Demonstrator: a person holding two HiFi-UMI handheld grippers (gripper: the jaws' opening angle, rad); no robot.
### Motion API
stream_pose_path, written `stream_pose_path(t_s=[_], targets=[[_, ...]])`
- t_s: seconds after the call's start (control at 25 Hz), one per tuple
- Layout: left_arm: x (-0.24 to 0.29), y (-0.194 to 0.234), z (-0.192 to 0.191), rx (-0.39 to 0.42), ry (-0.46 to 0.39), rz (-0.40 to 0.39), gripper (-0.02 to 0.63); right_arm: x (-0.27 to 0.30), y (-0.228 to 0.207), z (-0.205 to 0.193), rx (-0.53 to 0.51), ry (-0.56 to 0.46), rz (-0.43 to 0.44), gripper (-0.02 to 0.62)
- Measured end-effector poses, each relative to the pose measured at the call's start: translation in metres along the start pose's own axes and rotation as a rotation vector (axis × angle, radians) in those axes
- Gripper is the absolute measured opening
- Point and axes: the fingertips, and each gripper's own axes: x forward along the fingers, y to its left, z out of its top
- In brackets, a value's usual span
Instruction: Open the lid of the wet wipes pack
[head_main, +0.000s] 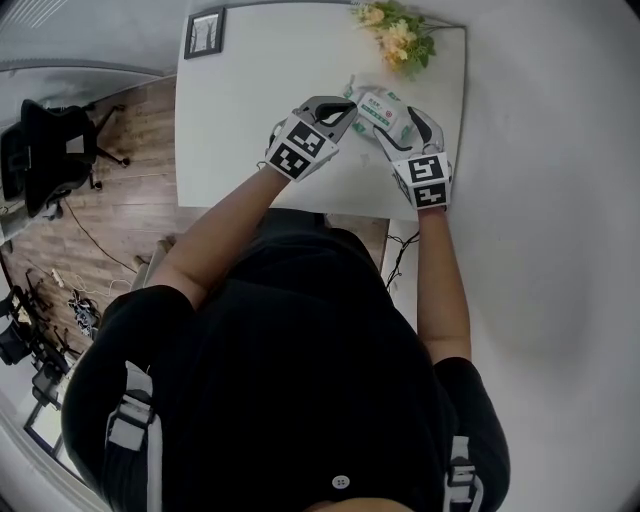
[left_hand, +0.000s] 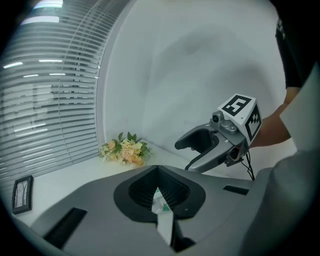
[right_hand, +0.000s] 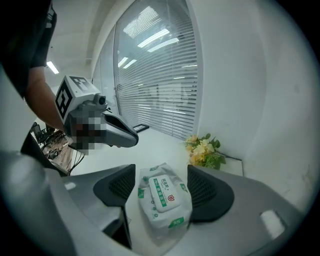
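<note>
The wet wipes pack (right_hand: 165, 200) is white and green with a white lid (right_hand: 161, 193) that lies shut on top. My right gripper (right_hand: 162, 187) is shut on the pack, one jaw against each long side. In the head view the pack (head_main: 383, 112) is over the far part of the white table (head_main: 250, 110). My left gripper (head_main: 347, 108) is at the pack's left end. In the left gripper view its jaws (left_hand: 159, 185) are pinched on a thin white-and-green edge of the pack (left_hand: 161, 204); the rest of the pack is hidden there.
A bunch of yellow flowers (head_main: 400, 35) lies at the table's far right corner, just beyond the pack. A small picture frame (head_main: 204, 33) stands at the far left corner. A black office chair (head_main: 55, 150) is on the wood floor to the left. A white wall runs along the right.
</note>
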Motion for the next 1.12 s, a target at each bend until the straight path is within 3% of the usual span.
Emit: stream_pose_path(t_s=[0.56,1.12], targets=[[0.052,0.030,-0.055,-0.127,0.131,0.006,0.005,0.067,-0.001,-0.047,-0.040,0.159,0.025,0.330],[0.095,0.035,-0.093,-0.161,0.198,-0.030,0.005,0.093,-0.008,-0.084,-0.104,0.277,-0.008,0.330]])
